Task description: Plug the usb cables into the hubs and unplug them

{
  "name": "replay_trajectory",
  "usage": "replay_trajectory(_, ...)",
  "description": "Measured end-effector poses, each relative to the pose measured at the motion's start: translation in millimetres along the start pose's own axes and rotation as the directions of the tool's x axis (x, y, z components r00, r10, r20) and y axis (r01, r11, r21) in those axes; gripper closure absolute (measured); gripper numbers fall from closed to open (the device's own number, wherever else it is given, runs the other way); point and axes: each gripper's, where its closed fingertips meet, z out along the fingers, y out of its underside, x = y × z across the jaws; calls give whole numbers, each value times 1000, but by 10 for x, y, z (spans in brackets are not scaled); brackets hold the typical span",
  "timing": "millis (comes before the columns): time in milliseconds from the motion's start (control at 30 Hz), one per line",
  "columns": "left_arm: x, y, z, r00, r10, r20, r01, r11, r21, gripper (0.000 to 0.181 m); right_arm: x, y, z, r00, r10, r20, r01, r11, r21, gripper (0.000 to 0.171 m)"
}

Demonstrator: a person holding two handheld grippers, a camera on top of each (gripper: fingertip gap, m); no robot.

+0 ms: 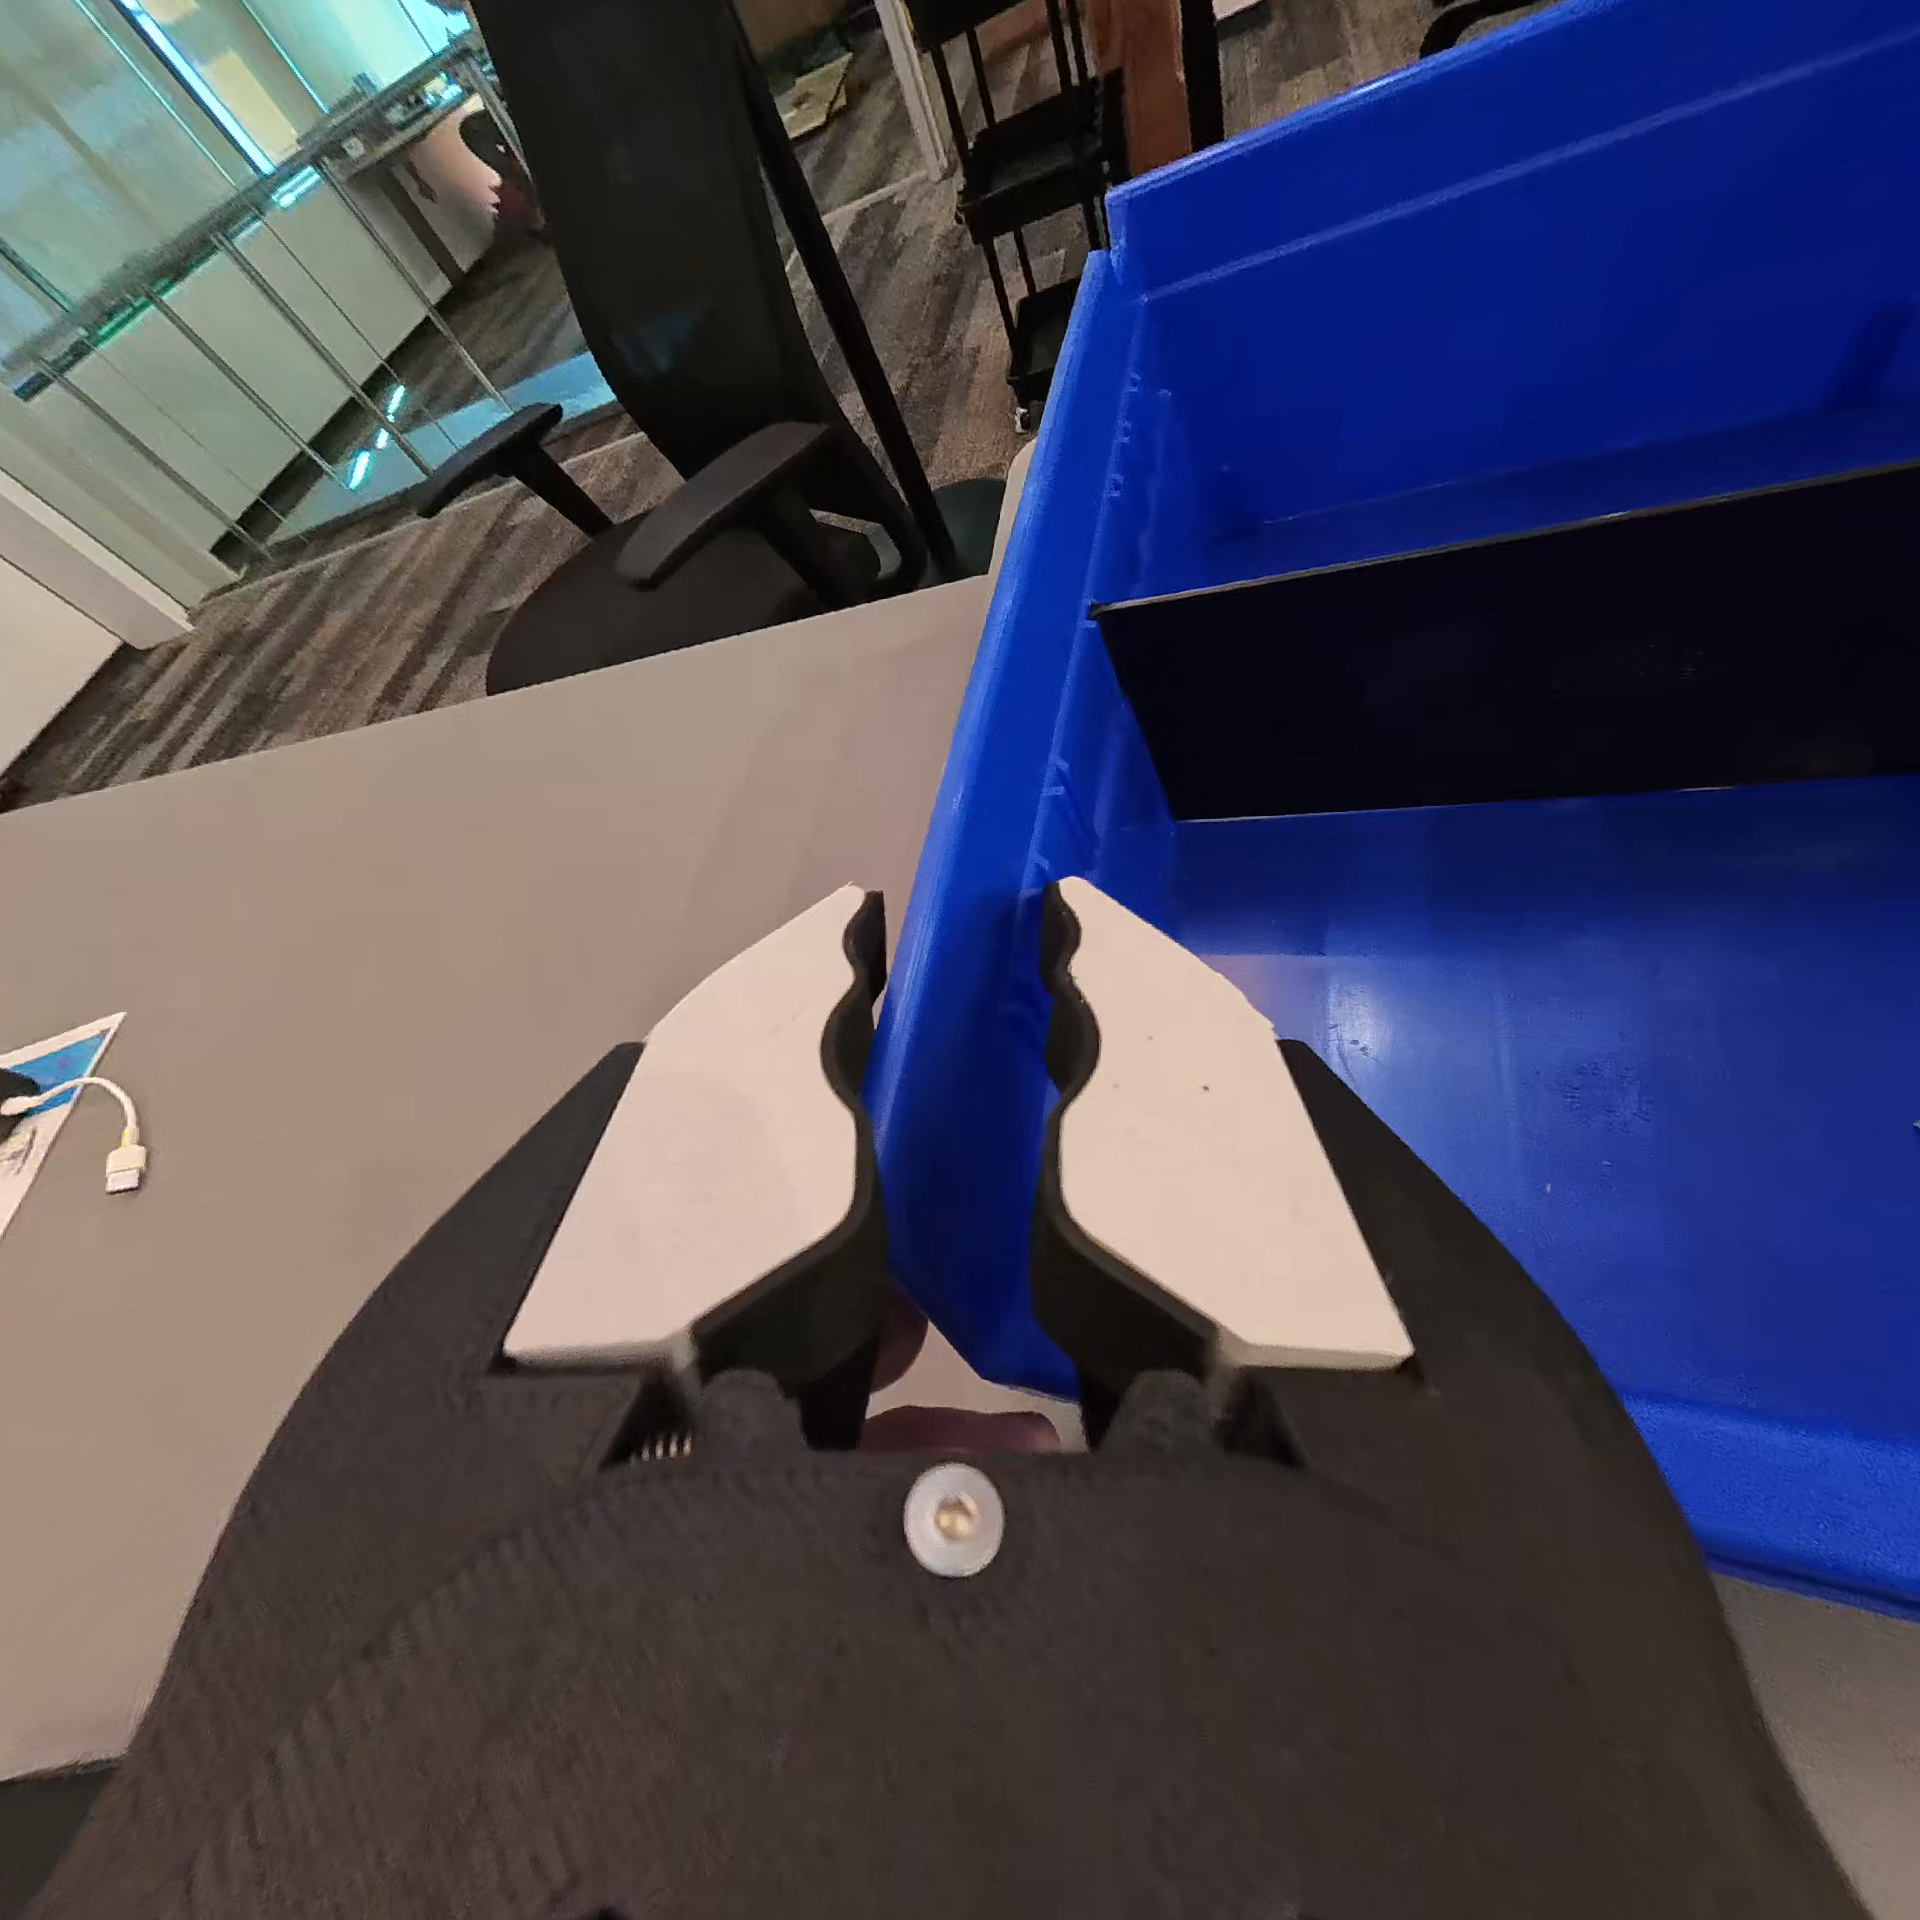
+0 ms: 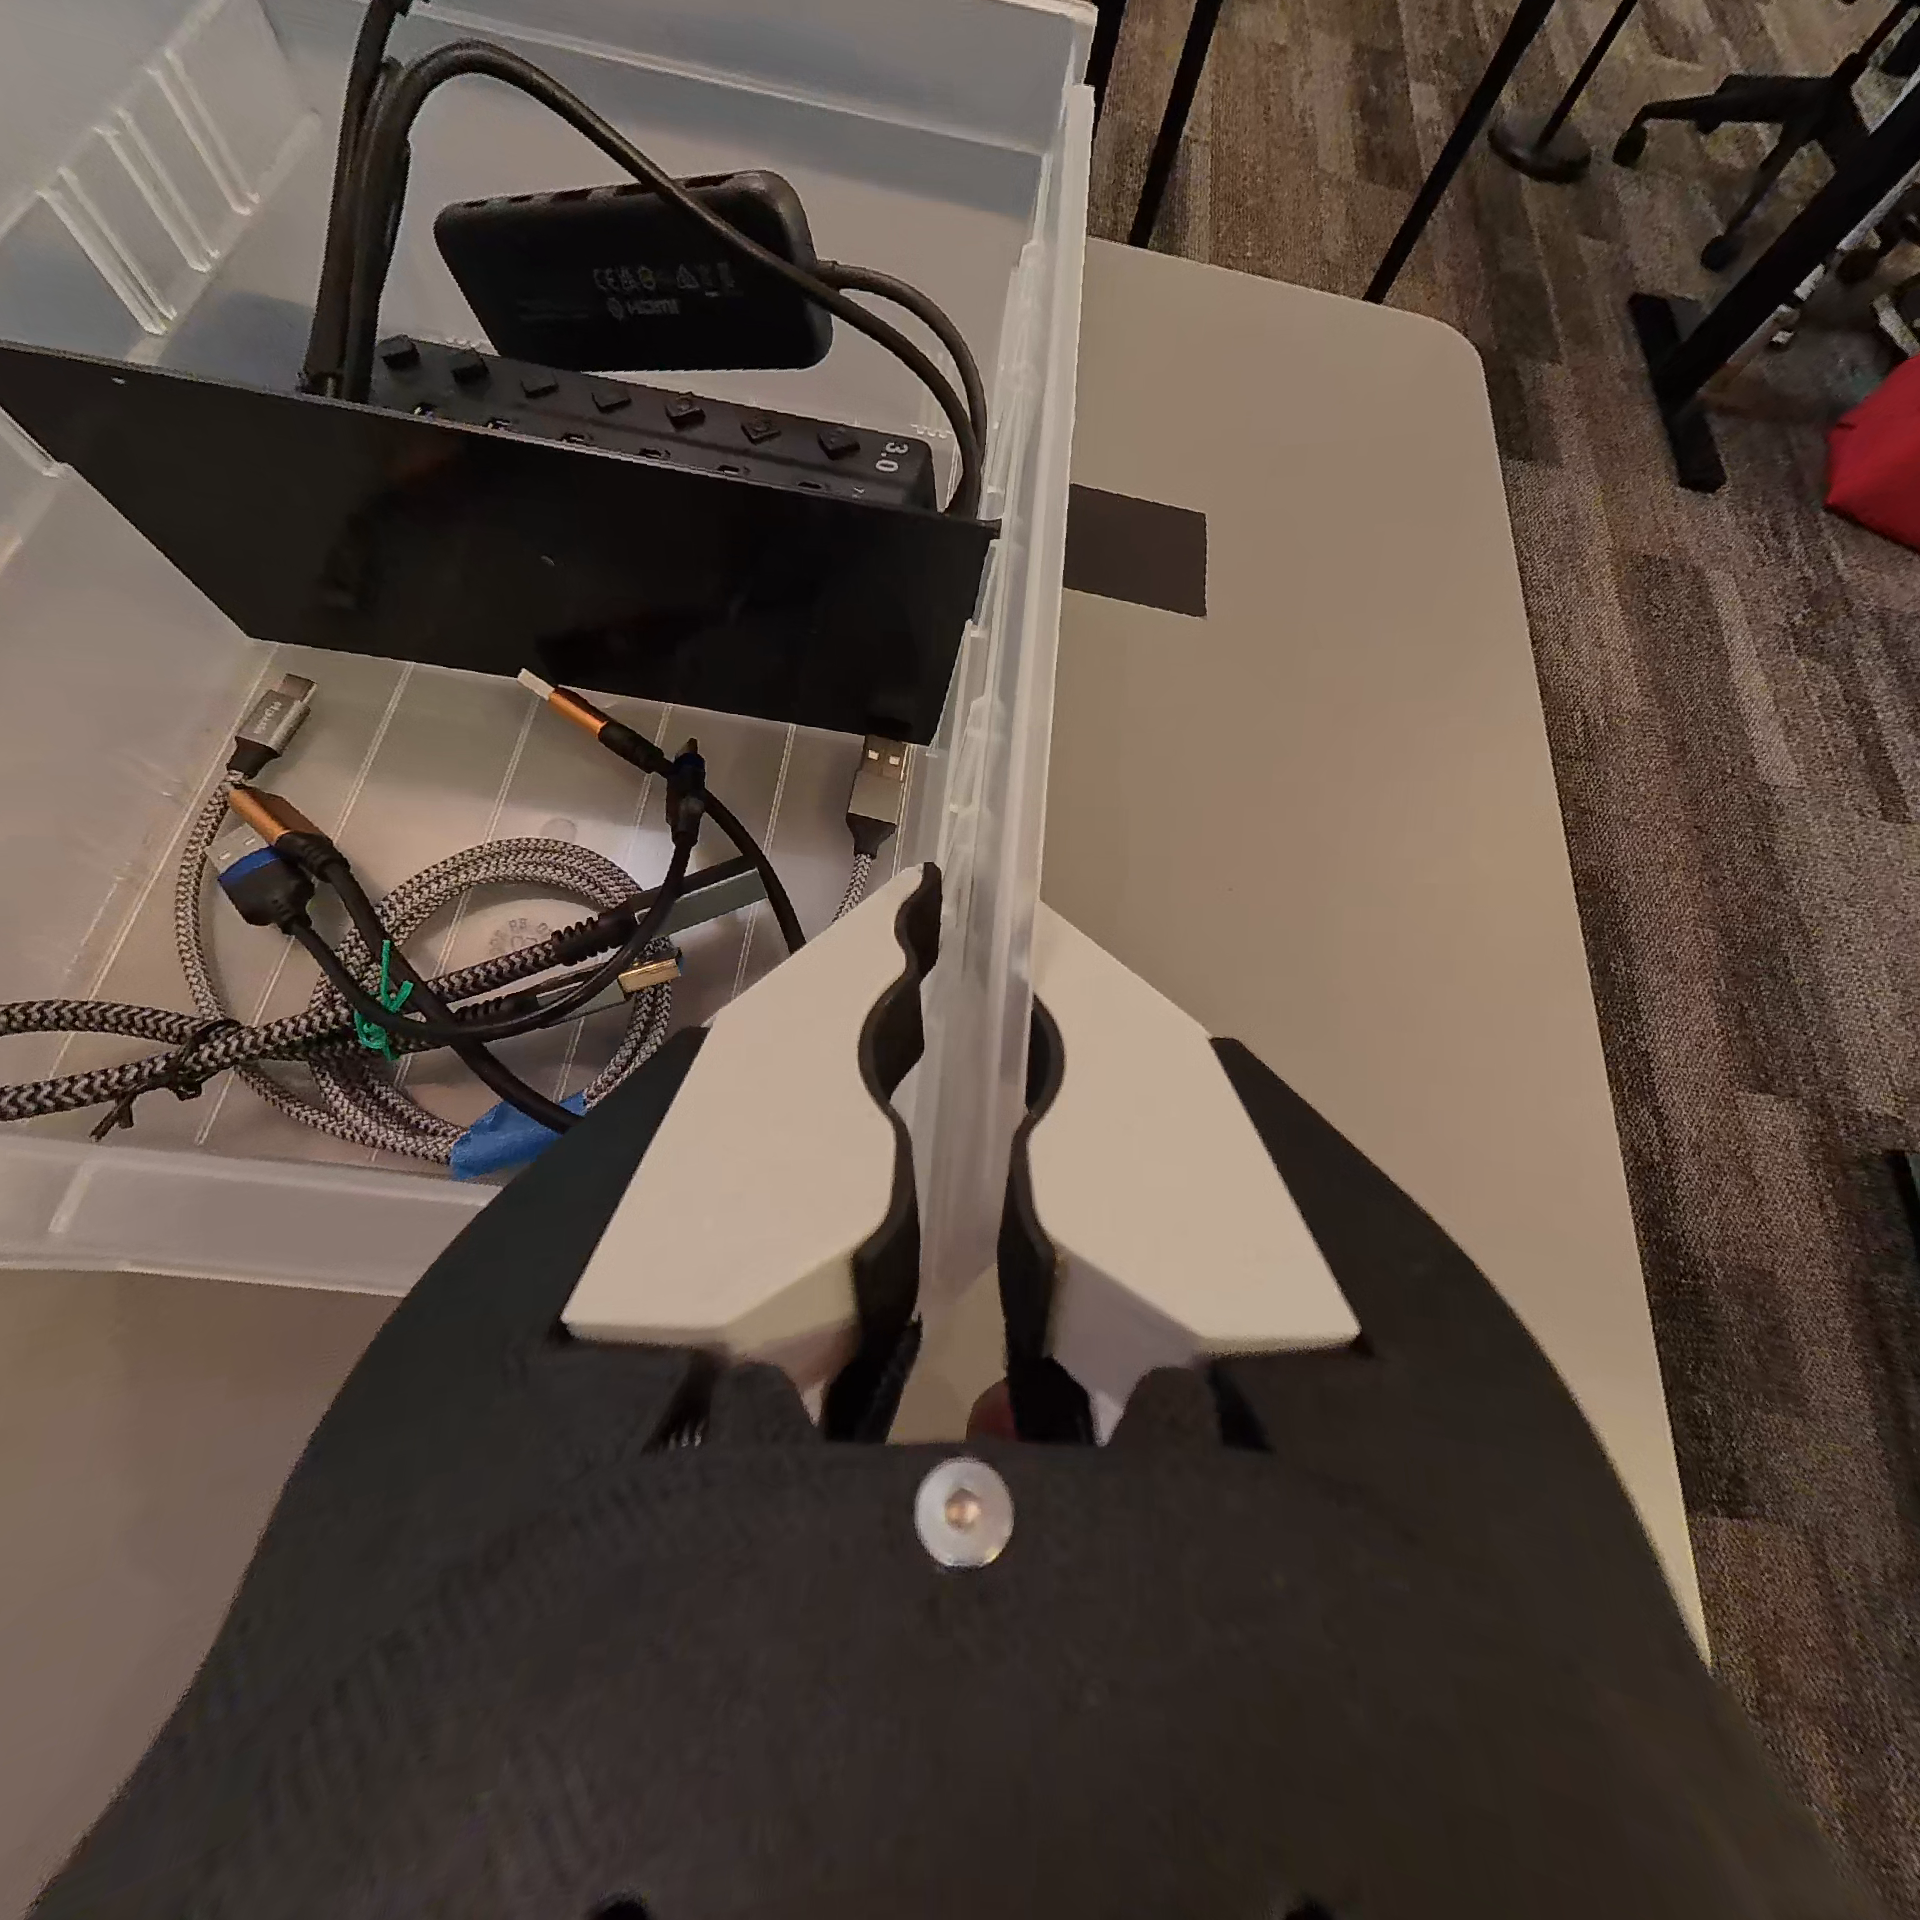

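Cables lay coiled in the lower left of the right wrist view, on the floor of the near compartment of a clear bin. Several plugs pointed toward a black divider that crossed the bin from left to right. Hubs sat behind that divider in the upper left: a flat one resting on a long one whose port row ran along the divider.

Right gripper straddled the bin's right wall, with one finger inside and one outside, and was pinching that wall. The cables therefore lay to its left and slightly ahead, just beside the inner finger. A reach for a plug would first require release of the wall, in my judgement, and the divider's top edge would have to be cleared on the way to the ports.

Left gripper likewise straddled the left wall of a blue bin; its fingers stood a little apart around the wall, and firm contact could not be confirmed. No task cable lay near it, so the right gripper was the nearer.

Bare table offered open room at centre left of the left wrist view. A short white cable lay at the left edge there.
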Motion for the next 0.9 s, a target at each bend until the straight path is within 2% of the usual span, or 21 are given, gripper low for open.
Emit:
replay_trajectory(267, 33, -36, -68, 999, 22, -34, -22, 1000, 10, 160, -1, 22, 0, 1000, -9, -1, 9, 1000, -28, 166)
replay_trajectory(333, -24, -85, -101, 998, -28, -48, 30, 999, 42, 142, 5, 28, 1, 999, -34, -9, 33, 999, -42, 161)
replay_trajectory(367, -10, -75, -94, 991, -85, -100, 88, 996, 23, 132, 6, 18, 4, 999, -47, -13, 46, 998, -41, 151)
replay_trajectory(433, 69, 21, -36, 956, -207, -208, 195, 978, -75, 114, -29, 5, 21, 999, -48, 4, 49, 998, -46, 147)
replay_trajectory(467, 105, 72, -5, 940, -241, -243, 219, 969, -114, 113, -46, -4, 34, 999, -35, 14, 35, 998, -45, 143)
replay_trajectory(533, 168, 117, 38, 914, -284, -290, 251, 957, -145, 120, -72, -19, 63, 1000, 4, 28, -2, 999, -44, 136)
replay_trajectory(567, 188, 113, 43, 905, -296, -307, 262, 954, -148, 138, -70, -24, 70, 1000, 5, 23, -4, 999, -44, 139)
replay_trajectory(633, 227, 106, 58, 904, -282, -322, 245, 958, -152, 168, -41, -16, 72, 1000, -2, 7, 2, 999, -50, 151)
replay_trajectory(667, 244, 93, 63, 907, -264, -328, 228, 963, -145, 175, -33, -13, 69, 1000, 10, 9, -9, 999, -50, 165)
replay_trajectory(900, 277, 54, 25, 892, -279, -356, 258, 960, -105, 178, -81, 5, 46, 995, 73, 63, -71, 997, -23, 169)
